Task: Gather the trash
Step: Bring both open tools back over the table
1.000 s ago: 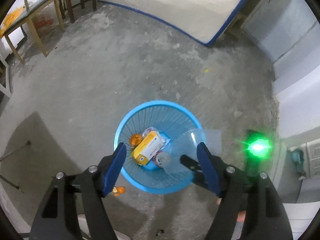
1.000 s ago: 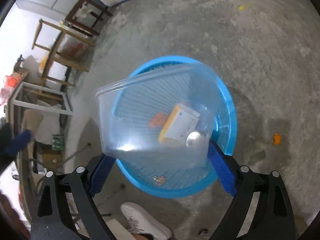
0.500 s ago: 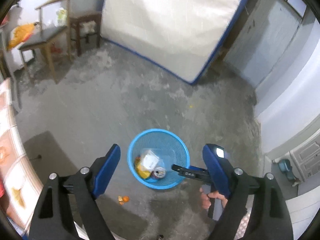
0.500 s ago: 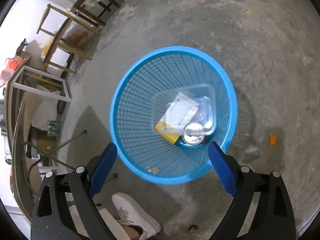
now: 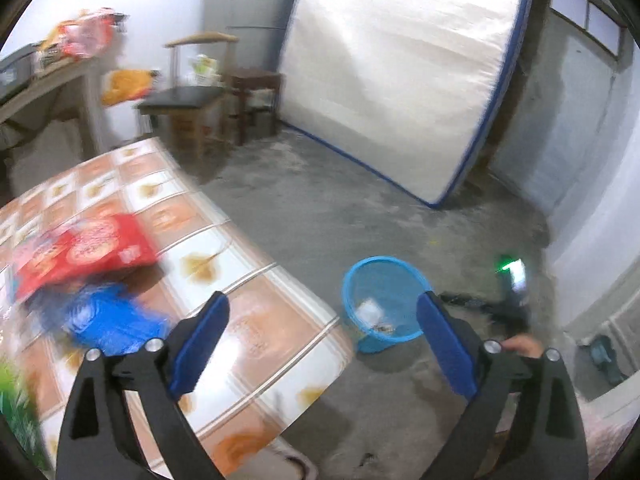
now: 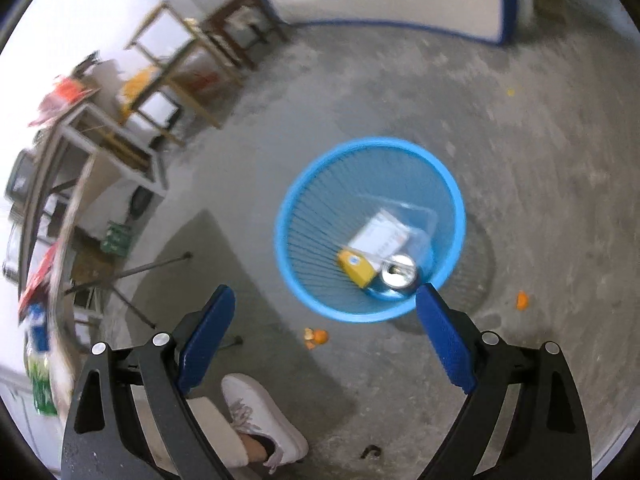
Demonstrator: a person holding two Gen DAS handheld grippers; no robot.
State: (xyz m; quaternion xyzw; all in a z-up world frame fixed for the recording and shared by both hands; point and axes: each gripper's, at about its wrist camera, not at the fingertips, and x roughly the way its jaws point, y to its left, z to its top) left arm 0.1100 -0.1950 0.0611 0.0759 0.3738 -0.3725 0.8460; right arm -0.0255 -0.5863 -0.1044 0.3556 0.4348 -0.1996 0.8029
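A blue mesh trash basket [image 6: 304, 184] stands on the concrete floor; it also shows in the left wrist view [image 5: 360, 272]. Inside lie a clear plastic container [image 6: 420, 216], a yellow and white box [image 6: 368, 252] and a drink can [image 6: 398, 274]. My right gripper [image 6: 324, 336] is open and empty above the basket's near side. My left gripper [image 5: 322, 338] is open and empty, high above the table edge. A red snack bag [image 5: 80, 252] and a blue wrapper [image 5: 108, 320] lie on the patterned table [image 5: 248, 264].
Orange peel pieces [image 6: 316, 336] [image 6: 521, 301] lie on the floor beside the basket. My white shoe [image 6: 260, 416] is below. A mattress [image 5: 400, 68] leans on the far wall. Chairs [image 5: 196, 96] and a side table stand at the left.
The clear container left my right gripper and fell into the basket. Both grippers have risen and pulled back; the left one has swung left over the table.
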